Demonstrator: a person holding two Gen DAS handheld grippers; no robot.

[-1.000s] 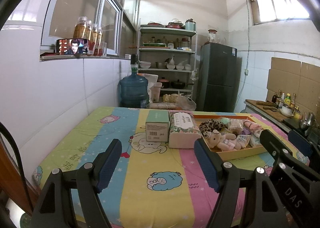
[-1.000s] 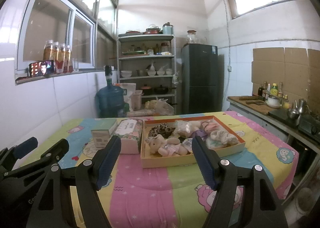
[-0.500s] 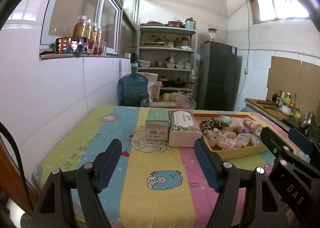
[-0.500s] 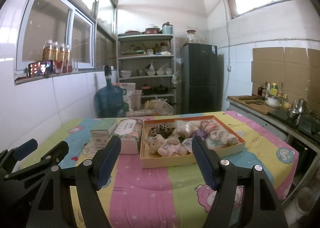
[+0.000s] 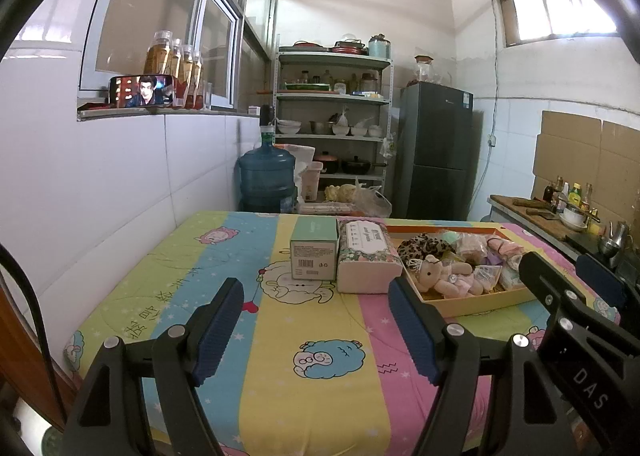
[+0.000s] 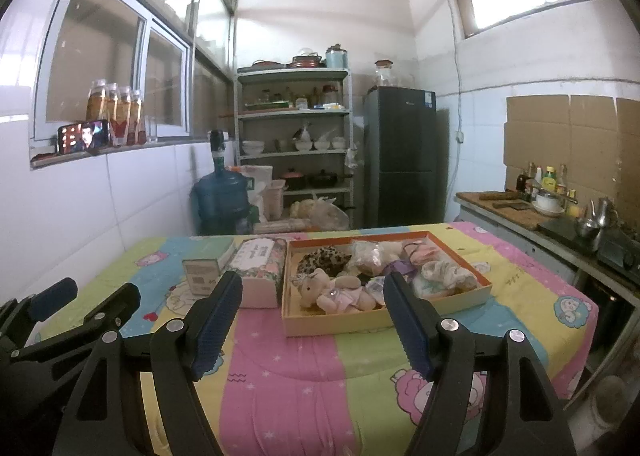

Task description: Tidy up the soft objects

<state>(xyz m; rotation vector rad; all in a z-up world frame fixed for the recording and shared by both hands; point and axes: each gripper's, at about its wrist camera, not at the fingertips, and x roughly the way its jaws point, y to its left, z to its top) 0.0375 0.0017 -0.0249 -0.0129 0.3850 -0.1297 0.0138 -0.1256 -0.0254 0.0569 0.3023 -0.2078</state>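
A shallow orange-rimmed cardboard tray [image 6: 384, 320] sits on the table and holds several soft things: a pink plush bear [image 6: 336, 292], a leopard-print piece [image 6: 324, 258] and wrapped soft items. The tray also shows in the left wrist view [image 5: 476, 306], with the bear [image 5: 440, 276]. A floral tissue pack [image 5: 366, 256] and a green box [image 5: 314, 252] stand left of the tray. My left gripper [image 5: 316, 330] is open and empty above the near table. My right gripper [image 6: 312, 326] is open and empty, short of the tray's near rim.
The table wears a striped cartoon cloth [image 5: 320, 356]. A white tiled wall [image 5: 120, 196] runs along the left. Behind the table stand a blue water jug [image 5: 266, 180], a metal shelf [image 5: 332, 128] and a dark fridge [image 5: 436, 152]. A kitchen counter [image 6: 560, 220] lies to the right.
Both grippers stay open and nearly still. The view has shifted only very slightly.
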